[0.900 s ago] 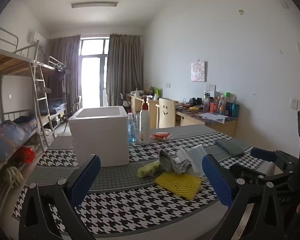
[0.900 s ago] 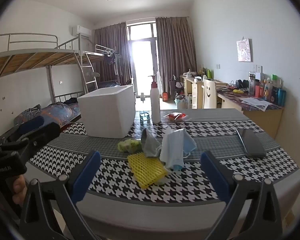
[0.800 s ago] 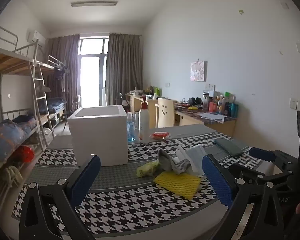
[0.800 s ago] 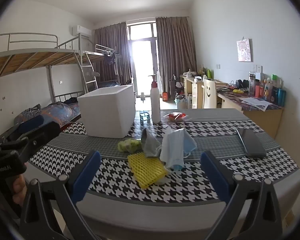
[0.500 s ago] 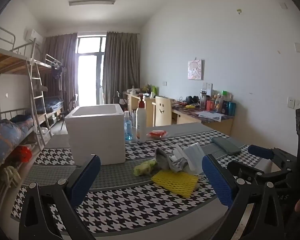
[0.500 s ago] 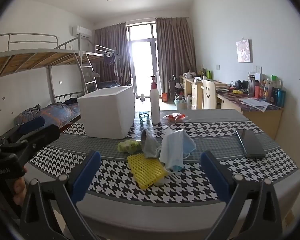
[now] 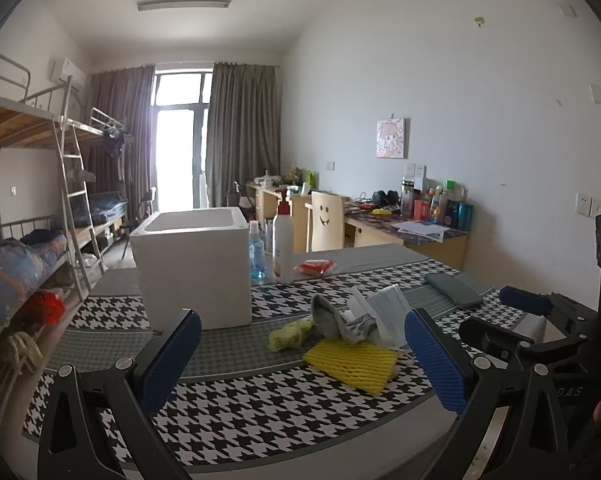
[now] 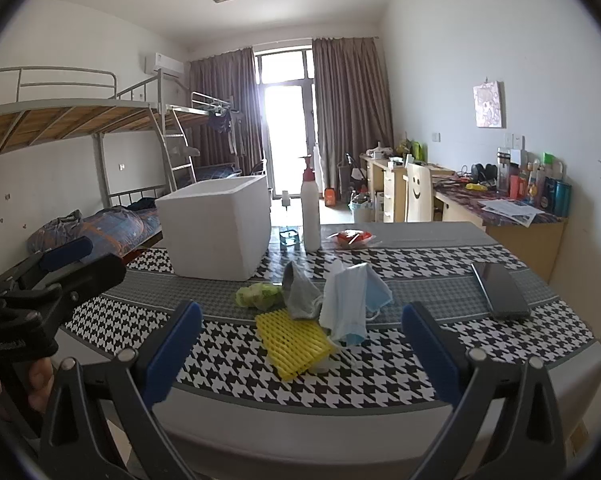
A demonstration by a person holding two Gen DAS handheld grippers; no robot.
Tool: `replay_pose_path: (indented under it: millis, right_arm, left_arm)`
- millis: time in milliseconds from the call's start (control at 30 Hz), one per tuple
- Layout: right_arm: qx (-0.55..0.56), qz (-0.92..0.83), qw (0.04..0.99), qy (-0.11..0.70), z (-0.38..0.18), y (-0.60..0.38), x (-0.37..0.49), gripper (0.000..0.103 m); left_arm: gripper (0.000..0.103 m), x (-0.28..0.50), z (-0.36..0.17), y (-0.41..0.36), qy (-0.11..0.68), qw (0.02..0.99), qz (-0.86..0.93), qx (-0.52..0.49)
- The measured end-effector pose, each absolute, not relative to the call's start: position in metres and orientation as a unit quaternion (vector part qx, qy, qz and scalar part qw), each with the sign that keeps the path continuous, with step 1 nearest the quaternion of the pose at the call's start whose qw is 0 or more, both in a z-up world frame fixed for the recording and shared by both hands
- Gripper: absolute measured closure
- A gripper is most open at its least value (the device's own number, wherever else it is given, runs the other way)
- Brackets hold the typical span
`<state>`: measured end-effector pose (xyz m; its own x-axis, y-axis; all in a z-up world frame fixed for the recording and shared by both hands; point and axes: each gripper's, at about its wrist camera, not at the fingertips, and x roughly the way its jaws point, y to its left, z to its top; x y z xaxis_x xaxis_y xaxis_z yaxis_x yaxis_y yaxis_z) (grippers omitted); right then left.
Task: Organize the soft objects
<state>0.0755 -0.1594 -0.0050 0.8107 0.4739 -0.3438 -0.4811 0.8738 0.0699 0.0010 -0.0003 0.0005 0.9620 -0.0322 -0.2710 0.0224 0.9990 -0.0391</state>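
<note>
A: Where do the two grippers stand?

B: The left gripper [image 7: 302, 358] hangs over the near edge of the worktop [image 7: 260, 412], its blue-padded fingers [image 7: 168, 360] spread wide with nothing between them. The right gripper [image 8: 300, 354] does the same at the near edge, fingers [image 8: 428, 354] wide apart and holding nothing. Each shows in the other's view: the right gripper [image 7: 520, 308] at the right edge of the left view, the left one [image 8: 66, 254] at the left edge of the right view.

A: And the soft things?

B: All in one small heap in the middle of the checkered cloth, just beyond both grippers. Nearest lies a yellow foam net [image 8: 294, 338], flat on the cloth. Touching its far side is a grey sock [image 8: 300, 292], crumpled, and right of that a pale blue face mask [image 8: 354, 300] standing up in folds (a second mask may be under it; I cannot tell). A yellow-green crumpled bag [image 8: 258, 295] sits at the left of the sock.

A: What else is on the worktop?

B: A white foam box [image 8: 216, 228], open at the top, stands at the far left of the heap. Right of it are a tall white pump bottle [image 8: 310, 216] and a small blue spray bottle [image 7: 256, 254], then a red packet [image 8: 350, 238]. A dark phone [image 8: 500, 290] lies flat at the right, well apart from the heap.
</note>
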Motion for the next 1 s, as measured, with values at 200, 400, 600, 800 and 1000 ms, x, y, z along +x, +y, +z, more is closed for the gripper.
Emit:
replay_pose_path:
  millis: [200,400,600,800,1000]
  right_arm:
    - [-0.010,0.251,0.952,0.177,-0.005,-0.159,0.075,0.002]
    - [-0.012,0.250,0.952,0.177,-0.005,-0.158,0.076,0.002]
    - [-0.012,0.249,0.952,0.179,-0.005,-0.157,0.080,0.002]
    - [-0.011,0.249,0.951,0.183,-0.006,-0.157,0.084,0.002]
    - [-0.012,0.247,0.951,0.186,-0.007,-0.154,0.088,0.002]
  left_arm:
    - [0.001,0.003,0.000,0.002,0.140,0.990,-0.012,-0.021]
    - [0.001,0.008,-0.002,0.003,0.147,0.989,-0.013,-0.023]
    - [0.001,0.012,-0.003,0.004,0.152,0.988,-0.013,-0.023]
    - [0.001,0.015,-0.004,0.006,0.156,0.987,-0.015,-0.024]
    - [0.001,0.021,-0.005,0.006,0.163,0.986,-0.016,-0.024]
